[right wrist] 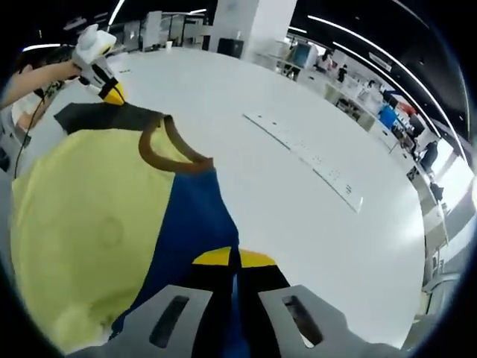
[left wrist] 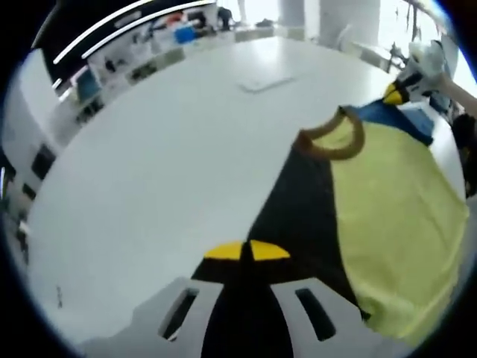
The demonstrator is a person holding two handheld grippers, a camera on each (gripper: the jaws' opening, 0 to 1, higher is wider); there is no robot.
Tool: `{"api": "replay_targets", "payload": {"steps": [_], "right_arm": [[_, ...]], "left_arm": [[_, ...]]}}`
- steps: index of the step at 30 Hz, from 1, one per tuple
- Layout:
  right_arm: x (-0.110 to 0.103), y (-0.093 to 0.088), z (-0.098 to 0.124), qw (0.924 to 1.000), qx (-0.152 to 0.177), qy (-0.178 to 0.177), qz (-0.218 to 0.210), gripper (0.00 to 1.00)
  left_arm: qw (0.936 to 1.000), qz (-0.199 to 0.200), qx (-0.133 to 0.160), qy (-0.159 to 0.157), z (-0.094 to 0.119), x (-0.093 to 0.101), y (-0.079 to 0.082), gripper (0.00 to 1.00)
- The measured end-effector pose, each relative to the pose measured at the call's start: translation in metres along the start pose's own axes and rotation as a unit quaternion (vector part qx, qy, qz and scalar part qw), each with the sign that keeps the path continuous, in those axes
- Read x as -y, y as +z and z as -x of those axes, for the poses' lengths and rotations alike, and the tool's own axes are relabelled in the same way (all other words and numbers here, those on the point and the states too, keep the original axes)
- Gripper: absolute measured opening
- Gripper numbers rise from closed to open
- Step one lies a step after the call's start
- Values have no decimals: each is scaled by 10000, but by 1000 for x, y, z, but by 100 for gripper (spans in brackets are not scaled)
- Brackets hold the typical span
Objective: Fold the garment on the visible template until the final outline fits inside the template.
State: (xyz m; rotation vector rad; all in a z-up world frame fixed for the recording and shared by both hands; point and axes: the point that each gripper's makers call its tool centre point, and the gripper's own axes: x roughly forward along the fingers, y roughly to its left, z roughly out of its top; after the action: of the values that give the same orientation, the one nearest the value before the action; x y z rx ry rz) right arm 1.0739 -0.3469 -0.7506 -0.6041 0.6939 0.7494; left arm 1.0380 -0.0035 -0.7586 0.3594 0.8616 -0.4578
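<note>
In the left gripper view, the left gripper (left wrist: 247,251) had its jaws clenched on the black sleeve (left wrist: 298,216) of the garment (left wrist: 395,224), spread on the white table (left wrist: 164,164). In the right gripper view, the right gripper (right wrist: 234,258) pinched the blue sleeve (right wrist: 195,220). Both sleeves probably wanted drawing inward evenly, kept taut. A flat strip (right wrist: 305,156) lay well apart; nothing seemed to block the fold.

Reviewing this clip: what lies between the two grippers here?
The shirt. In the right gripper view the right gripper pinches its blue sleeve, the left gripper its black sleeve; yellow body and brown collar lie between.
</note>
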Motion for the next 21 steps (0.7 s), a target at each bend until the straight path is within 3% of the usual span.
{"api": "replay_targets", "payload": {"steps": [5,10,18,20,21], "right_arm": [[21,13,-15,9995,49,-137,272,1],[25,22,-25,9989,65,-206,410,1],[38,15,-36,9994,11,-259,240,1],[39,12,-36,9993,-9,-281,249,1],[39,12,-35,9993,-7,-270,239,1]], "left_arm": [[9999,56,24,150,-3,-11,4,0],[9995,74,33,297,-5,-20,5,0],[9992,-30,94,377,-14,-29,14,0],[9971,-365,-12,665,-14,-40,14,0],[9971,-406,-45,648,-14,-39,14,0]]}}
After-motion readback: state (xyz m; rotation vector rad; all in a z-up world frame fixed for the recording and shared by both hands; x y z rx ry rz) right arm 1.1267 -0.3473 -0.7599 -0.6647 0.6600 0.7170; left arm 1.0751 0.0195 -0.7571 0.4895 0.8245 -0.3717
